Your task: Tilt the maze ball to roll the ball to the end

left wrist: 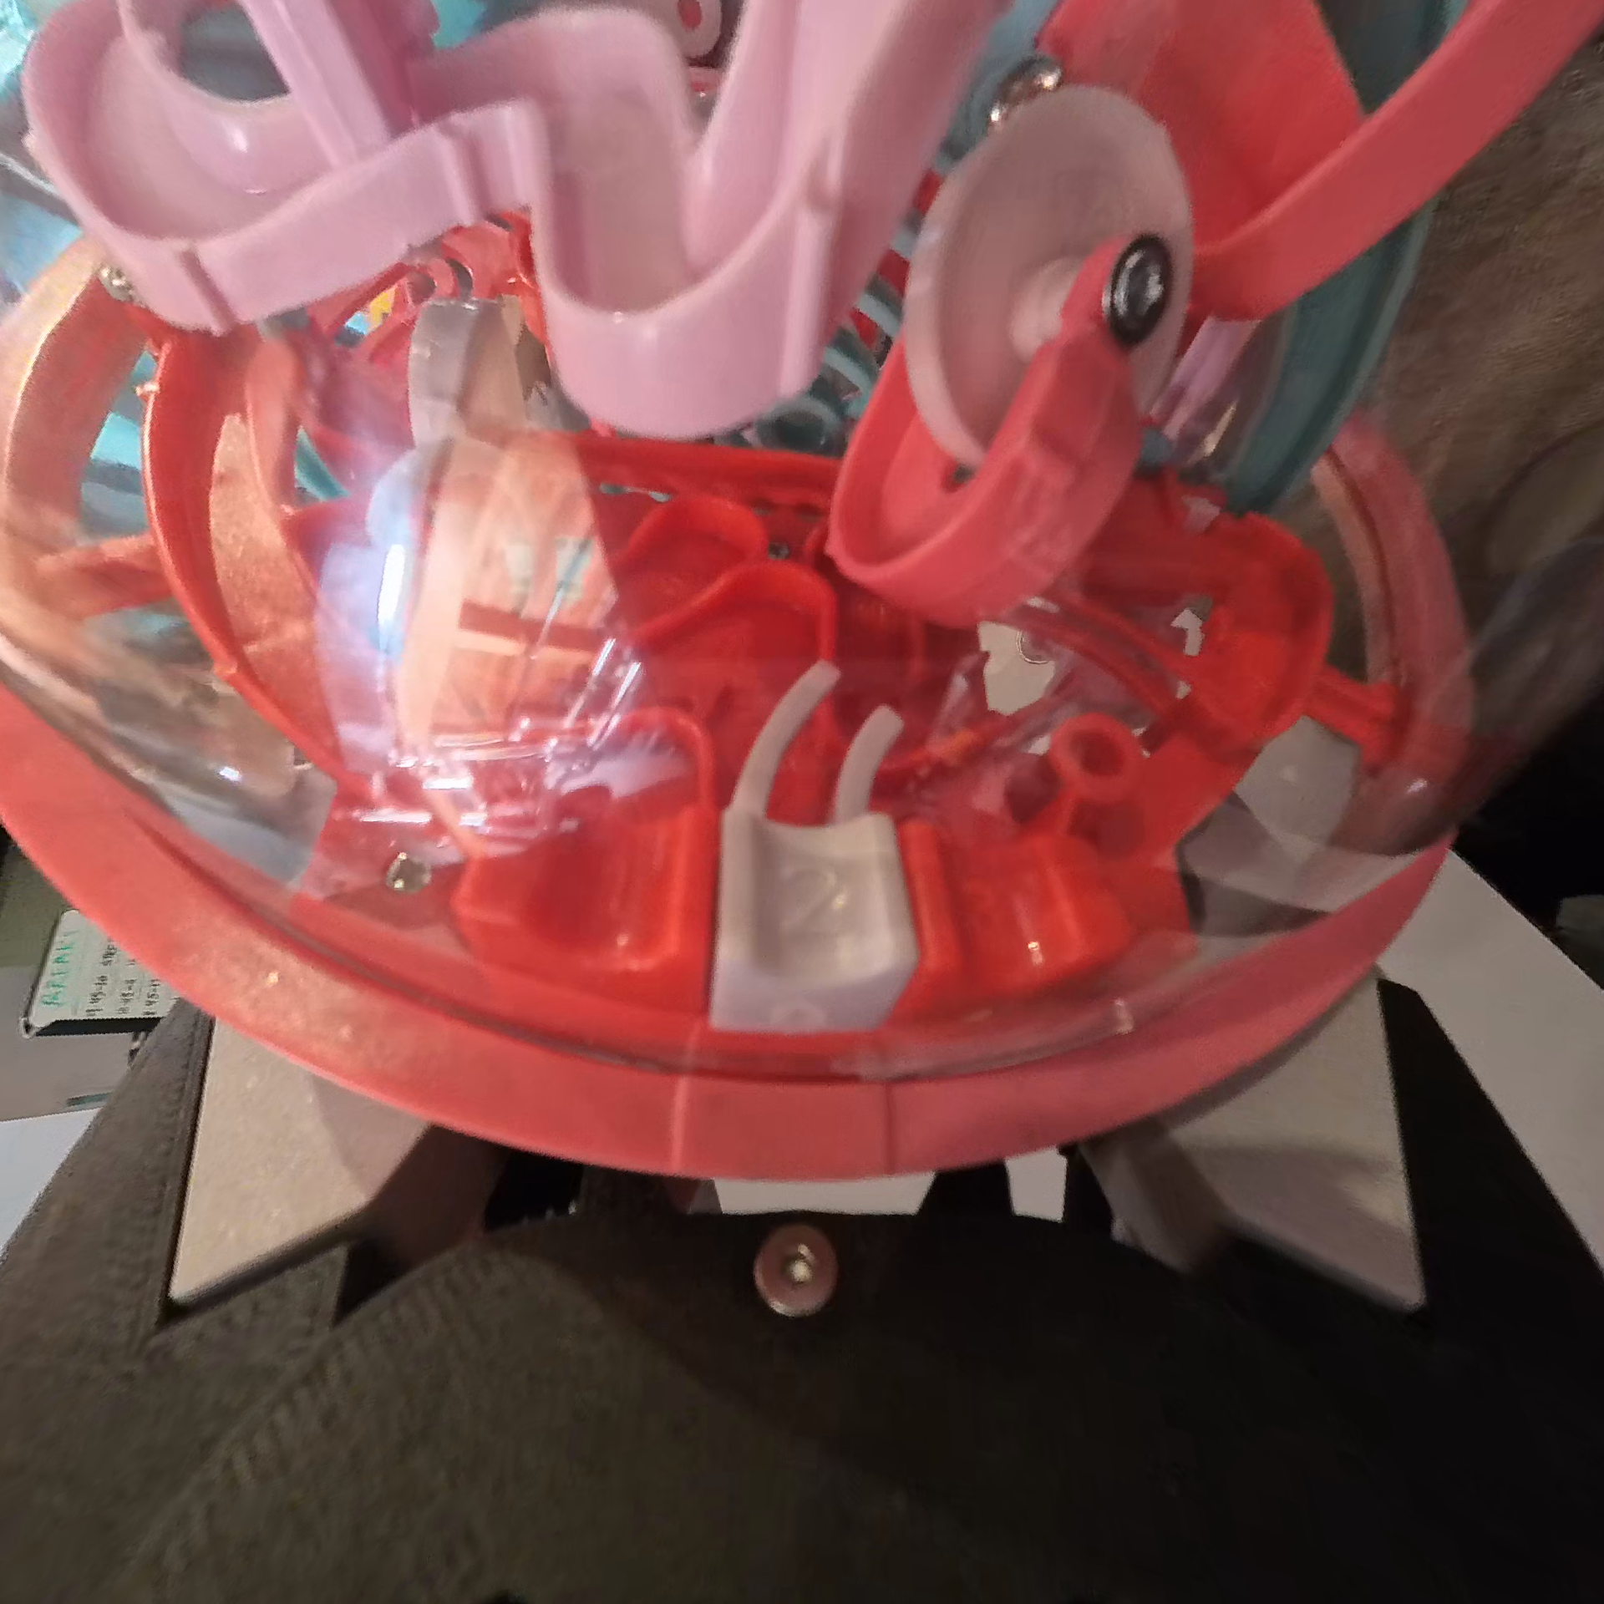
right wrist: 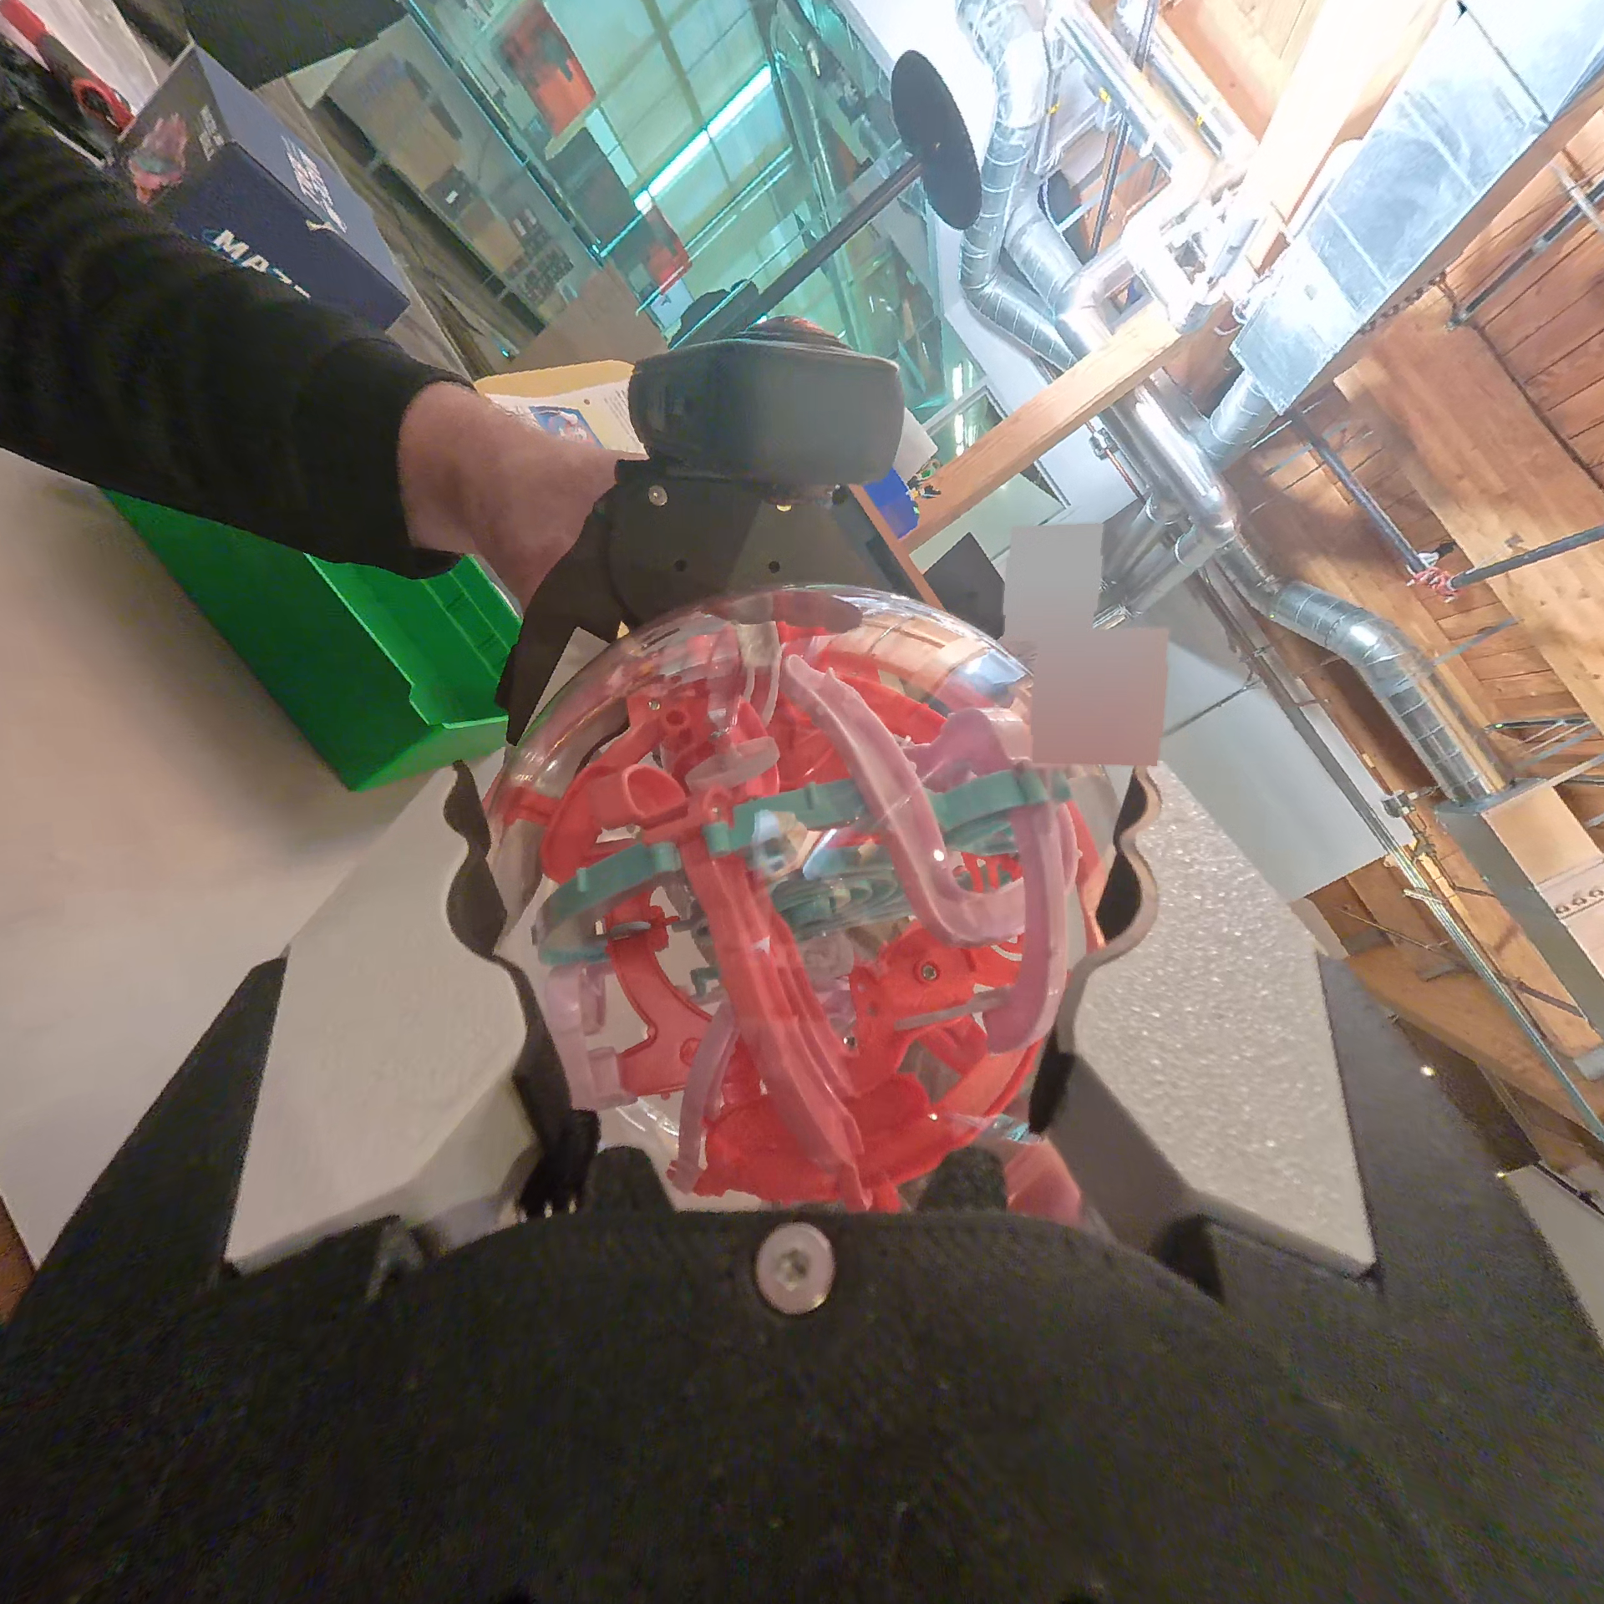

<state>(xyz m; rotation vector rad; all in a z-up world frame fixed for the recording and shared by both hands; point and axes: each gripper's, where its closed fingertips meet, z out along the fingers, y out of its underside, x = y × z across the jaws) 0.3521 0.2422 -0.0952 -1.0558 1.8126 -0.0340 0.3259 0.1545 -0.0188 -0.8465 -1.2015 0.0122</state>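
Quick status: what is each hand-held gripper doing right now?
Left hand-held gripper: spread wide against the far side of the maze ball, steadying it.
Right hand-held gripper: closed on the maze ball, fingers on both sides.

A green box [right wrist: 347, 642] lies on the pale surface [right wrist: 156, 851], its stepped end pointing toward the middle of the right wrist view. Behind it stands a dark blue carton [right wrist: 286, 226] with printing on its sides, and beside that an open booklet [right wrist: 564, 408] shows. Farther off, glass walls [right wrist: 660, 147] glow teal. Silver ducts [right wrist: 1354, 660] run along wooden beams and planking [right wrist: 1475, 469]. A black disc on a dark pole [right wrist: 933, 130] crosses the glass. In the left wrist view a small printed label [left wrist: 69, 981] sits at the left edge.
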